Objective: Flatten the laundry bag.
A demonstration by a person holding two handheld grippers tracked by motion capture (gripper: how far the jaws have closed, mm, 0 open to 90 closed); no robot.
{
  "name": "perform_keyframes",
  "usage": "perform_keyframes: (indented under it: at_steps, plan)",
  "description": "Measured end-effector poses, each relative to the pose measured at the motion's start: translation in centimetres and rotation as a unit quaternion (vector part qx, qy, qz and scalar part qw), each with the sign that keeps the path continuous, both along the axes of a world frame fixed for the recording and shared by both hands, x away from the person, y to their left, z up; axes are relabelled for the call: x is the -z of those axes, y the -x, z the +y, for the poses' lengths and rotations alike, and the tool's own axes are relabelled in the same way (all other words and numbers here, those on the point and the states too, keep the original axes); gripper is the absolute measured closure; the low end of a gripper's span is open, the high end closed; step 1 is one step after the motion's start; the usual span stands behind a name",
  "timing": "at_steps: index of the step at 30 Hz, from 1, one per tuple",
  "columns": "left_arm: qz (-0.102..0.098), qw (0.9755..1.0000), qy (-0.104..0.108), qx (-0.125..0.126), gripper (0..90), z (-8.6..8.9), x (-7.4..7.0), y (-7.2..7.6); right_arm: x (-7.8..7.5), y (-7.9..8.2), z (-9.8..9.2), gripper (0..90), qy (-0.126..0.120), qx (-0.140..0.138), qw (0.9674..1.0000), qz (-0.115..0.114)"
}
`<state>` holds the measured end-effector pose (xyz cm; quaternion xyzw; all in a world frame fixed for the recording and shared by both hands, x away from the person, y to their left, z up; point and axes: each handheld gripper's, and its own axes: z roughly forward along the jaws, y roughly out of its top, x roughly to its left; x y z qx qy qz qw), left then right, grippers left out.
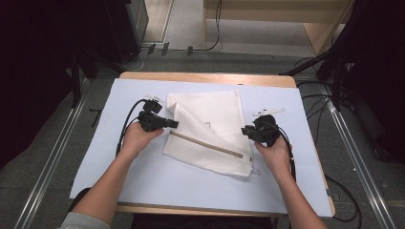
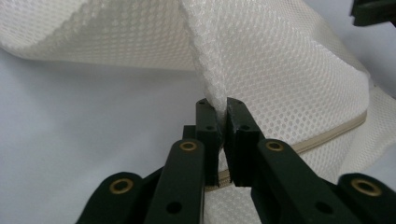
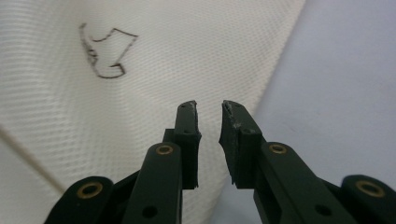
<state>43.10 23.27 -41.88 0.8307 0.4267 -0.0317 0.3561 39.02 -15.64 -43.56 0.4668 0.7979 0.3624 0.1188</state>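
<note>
A white mesh bag (image 1: 210,126) with a beige zipper (image 1: 205,144) lies partly folded on a pale sheet (image 1: 143,171) that covers the table. My left gripper (image 1: 174,124) is at the bag's left edge. In the left gripper view it (image 2: 218,106) is shut on a raised fold of the mesh bag (image 2: 280,70), and the zipper (image 2: 336,133) runs off to the right. My right gripper (image 1: 244,130) is at the bag's right edge. Seen in the right gripper view, it (image 3: 208,109) is open by a narrow gap with nothing between the jaws, just over the bag's (image 3: 163,60) border, near a black drawn mark (image 3: 105,51).
The wooden table edge (image 1: 205,76) shows beyond the sheet. Metal rails (image 1: 52,162) run along the floor on both sides, and cables (image 1: 315,102) lie at the right. Dark equipment stands at the far left and right.
</note>
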Motion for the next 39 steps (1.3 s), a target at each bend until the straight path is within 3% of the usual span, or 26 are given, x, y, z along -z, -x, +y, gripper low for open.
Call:
perform_keyframes:
  at_steps: [7, 16, 18, 20, 24, 25, 30, 39]
  plan:
    - [-0.009, 0.9999, -0.006, 0.005, 88.1, 0.3, -0.5, 1.3, 1.6, -1.5, -0.3, 75.2, 0.012, 0.019, 0.9995, 0.022]
    - [0.002, 0.9999, -0.016, -0.005, 87.6, 1.7, -0.2, 3.5, 2.3, -1.6, 0.4, 68.9, 0.014, 0.011, 0.9992, 0.035]
    - [0.007, 0.9997, -0.021, -0.006, 87.5, 2.1, 0.1, 3.8, 2.7, -1.7, 0.7, 63.8, 0.014, 0.008, 0.9990, 0.043]
    - [0.012, 0.9996, -0.024, -0.010, 87.5, 2.4, 0.5, 4.0, 2.9, -1.8, 0.9, 65.3, 0.017, 0.006, 0.9988, 0.046]
    - [0.018, 0.9994, -0.021, -0.018, 87.4, 2.8, 0.8, 3.9, 2.9, -1.7, 1.3, 76.6, 0.035, 0.001, 0.9988, 0.034]
    - [0.019, 0.9994, -0.022, -0.018, 87.4, 2.8, 0.8, 3.9, 3.0, -1.7, 1.4, 86.3, 0.037, -0.007, 0.9989, 0.029]
    - [0.019, 0.9992, -0.029, -0.021, 87.5, 2.9, 1.1, 3.7, 2.8, -1.7, 1.7, 89.5, 0.044, -0.010, 0.9986, 0.026]
    - [0.024, 0.9992, -0.026, -0.019, 87.5, 2.1, 1.7, 2.9, 2.3, -1.3, -0.2, 89.4, 0.020, 0.023, 0.9991, 0.028]
